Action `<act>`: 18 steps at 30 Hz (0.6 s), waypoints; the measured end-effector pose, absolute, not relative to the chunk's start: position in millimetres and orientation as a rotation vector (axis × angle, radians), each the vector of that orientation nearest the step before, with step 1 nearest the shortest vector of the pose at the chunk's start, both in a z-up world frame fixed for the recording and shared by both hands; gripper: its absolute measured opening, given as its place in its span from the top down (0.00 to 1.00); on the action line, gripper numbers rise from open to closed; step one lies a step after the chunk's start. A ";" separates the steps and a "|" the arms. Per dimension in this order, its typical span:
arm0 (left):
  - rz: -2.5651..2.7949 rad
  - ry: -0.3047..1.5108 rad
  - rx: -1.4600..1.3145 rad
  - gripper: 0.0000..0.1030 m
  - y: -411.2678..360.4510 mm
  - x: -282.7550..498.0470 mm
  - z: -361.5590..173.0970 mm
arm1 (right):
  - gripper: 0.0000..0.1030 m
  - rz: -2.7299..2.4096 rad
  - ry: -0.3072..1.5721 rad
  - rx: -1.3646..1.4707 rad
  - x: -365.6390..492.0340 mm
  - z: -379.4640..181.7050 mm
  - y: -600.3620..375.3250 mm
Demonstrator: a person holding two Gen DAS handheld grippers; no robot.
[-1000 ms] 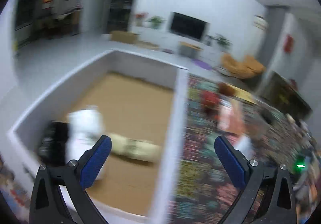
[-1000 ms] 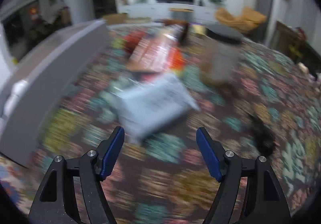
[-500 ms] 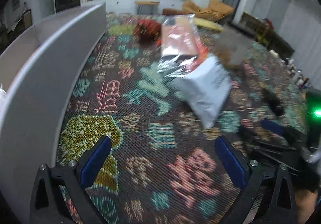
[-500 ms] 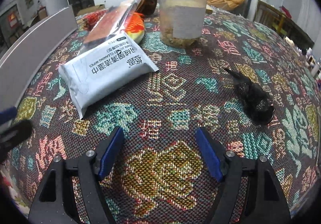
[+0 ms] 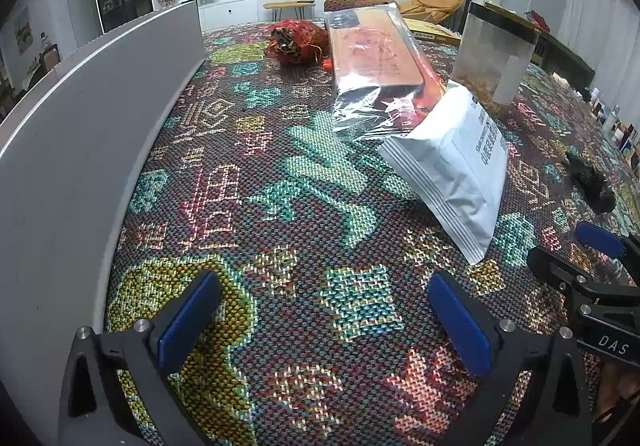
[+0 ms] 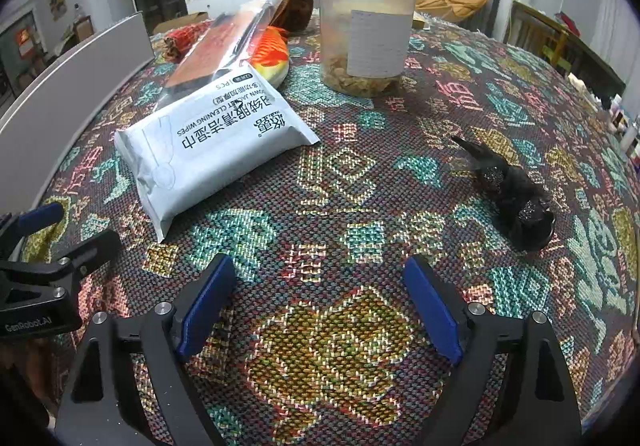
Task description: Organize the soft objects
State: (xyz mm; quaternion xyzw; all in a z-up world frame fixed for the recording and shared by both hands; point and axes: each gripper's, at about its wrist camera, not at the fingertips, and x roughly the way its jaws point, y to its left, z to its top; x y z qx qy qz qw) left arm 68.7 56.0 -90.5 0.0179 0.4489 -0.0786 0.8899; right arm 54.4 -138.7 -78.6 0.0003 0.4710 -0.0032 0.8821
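Behind everything a living room is seen, with a television on the far wall, potted plants and an orange armchair. Nearer, a desk (image 6: 360,346) covered in a bright woven cloth carries the loose things, and a grey bin wall (image 5: 80,150) is set along its left edge, presumably as the place into which the soft items are to be sorted.

Next in size, a clear jar with a black lid (image 6: 366,26) is stood upright at the back; being rigid, it is probably not meant to be moved. A long foil-wrapped packet (image 5: 372,58) is laid partly over a white pack of cleaning wipes (image 6: 208,150), which lies flat near the desk's middle, closest to both tools. A red fabric bundle (image 5: 296,42) is left near the bin wall, and a small black hair clip (image 6: 512,198) lies apart on the right.

The left tongs (image 5: 324,322) are held spread and empty above bare cloth. The right tongs (image 6: 320,306) are being opened, nothing between them, seemingly readied for the wipes.
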 end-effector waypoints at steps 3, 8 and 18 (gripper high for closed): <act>-0.164 0.931 0.036 0.00 56.6 68.4 -90.8 | 0.12 -0.007 0.980 0.003 55.0 -78.3 -138.3; -0.159 0.934 0.047 0.00 56.2 68.5 -91.7 | 0.11 -0.009 0.979 0.003 55.5 -78.0 -138.1; -0.154 0.936 0.058 0.00 53.5 69.5 -92.5 | 0.11 -0.010 0.979 0.003 56.2 -77.3 -137.4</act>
